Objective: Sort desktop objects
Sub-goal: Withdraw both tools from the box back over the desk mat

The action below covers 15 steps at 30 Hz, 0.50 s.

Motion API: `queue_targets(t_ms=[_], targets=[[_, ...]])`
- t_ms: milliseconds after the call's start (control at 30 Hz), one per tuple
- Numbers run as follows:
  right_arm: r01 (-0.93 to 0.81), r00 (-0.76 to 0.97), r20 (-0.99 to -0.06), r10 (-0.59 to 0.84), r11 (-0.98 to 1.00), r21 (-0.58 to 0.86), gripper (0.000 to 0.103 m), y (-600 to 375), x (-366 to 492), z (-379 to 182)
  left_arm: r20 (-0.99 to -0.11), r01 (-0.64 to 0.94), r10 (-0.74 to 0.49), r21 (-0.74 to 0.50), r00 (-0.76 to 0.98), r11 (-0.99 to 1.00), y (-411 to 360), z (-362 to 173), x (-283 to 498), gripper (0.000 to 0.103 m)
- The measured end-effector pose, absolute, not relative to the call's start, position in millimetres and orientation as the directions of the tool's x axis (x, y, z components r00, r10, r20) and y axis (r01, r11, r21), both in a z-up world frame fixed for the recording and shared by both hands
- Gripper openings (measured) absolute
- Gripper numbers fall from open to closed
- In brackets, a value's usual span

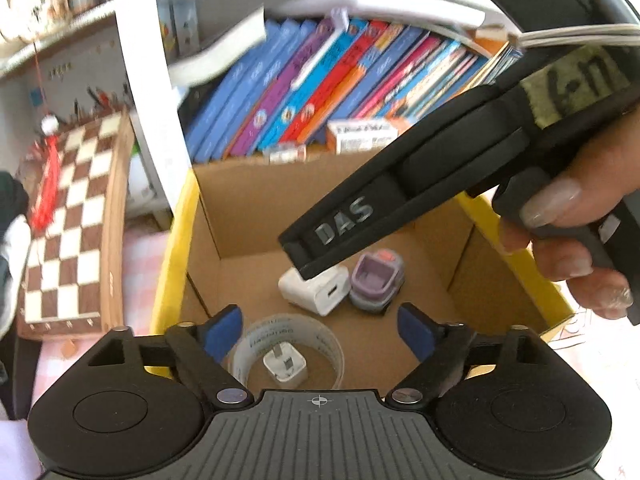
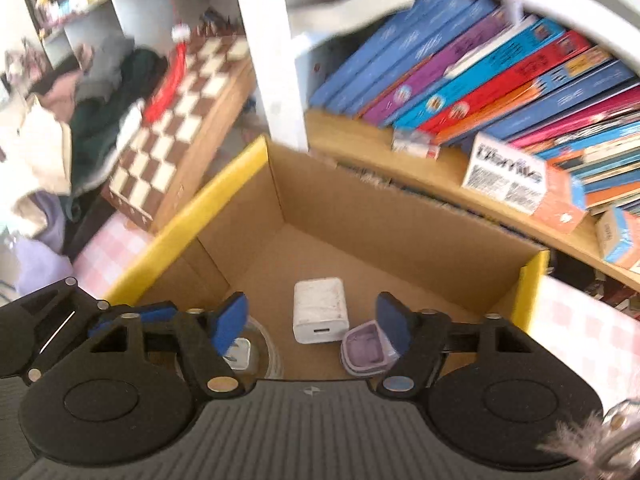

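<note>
Brown cardboard makes the open box point(image 1: 248, 216) that lies under both tools, and its top edges carry yellow tape point(image 1: 176, 248). The left hand-held gripper point(image 1: 320, 334) is over the near edge of the box with its blue pads spread wide and nothing between them. Ahead of it and to its right, the right hand-held gripper point(image 2: 312, 322) reaches down into the box. Seen from its own camera, its blue pads are also wide apart and hold nothing. The walls of the box stand close on both sides of each tool, so free room is mostly upward.

On the box floor there are four things. A roll of clear tape point(image 1: 290, 344) lies flat just in front of the left hand-held gripper, and a small white plug point(image 1: 285, 366) sits inside its ring. Further ahead lies a white charger block point(image 2: 320, 314), between the pads of the right hand-held gripper, and a small purple and grey device point(image 1: 378, 280) touches it on the right side.

Behind the box, a shelf holds leaning books point(image 2: 500, 72). A chessboard point(image 1: 68, 224) leans to the left, beside the box. The pink checked tabletop point(image 2: 584, 340) shows around the box.
</note>
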State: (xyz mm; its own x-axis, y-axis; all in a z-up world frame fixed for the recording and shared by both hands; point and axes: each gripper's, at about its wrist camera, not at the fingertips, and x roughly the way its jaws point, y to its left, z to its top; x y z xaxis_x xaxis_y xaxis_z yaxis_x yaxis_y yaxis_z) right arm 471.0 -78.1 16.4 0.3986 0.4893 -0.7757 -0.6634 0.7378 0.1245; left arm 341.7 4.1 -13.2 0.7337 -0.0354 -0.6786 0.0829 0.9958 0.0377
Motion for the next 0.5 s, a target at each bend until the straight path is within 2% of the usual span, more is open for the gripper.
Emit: queue_targets(t_ms=[333,500], targets=[[-0.621,0.519,-0.685,0.511,0.776,0.108,0.083,-118,431,61,-0.584,0.069,-0.026,0.051,0.812,0.996,3,19,314,0.098],[-0.607,0.584,-0.652,0.483,0.793,0.044,0.086,-132,405,73,-0.56,0.082,-0.04,0.051,0.828,0.995,2,31,293,0.098]])
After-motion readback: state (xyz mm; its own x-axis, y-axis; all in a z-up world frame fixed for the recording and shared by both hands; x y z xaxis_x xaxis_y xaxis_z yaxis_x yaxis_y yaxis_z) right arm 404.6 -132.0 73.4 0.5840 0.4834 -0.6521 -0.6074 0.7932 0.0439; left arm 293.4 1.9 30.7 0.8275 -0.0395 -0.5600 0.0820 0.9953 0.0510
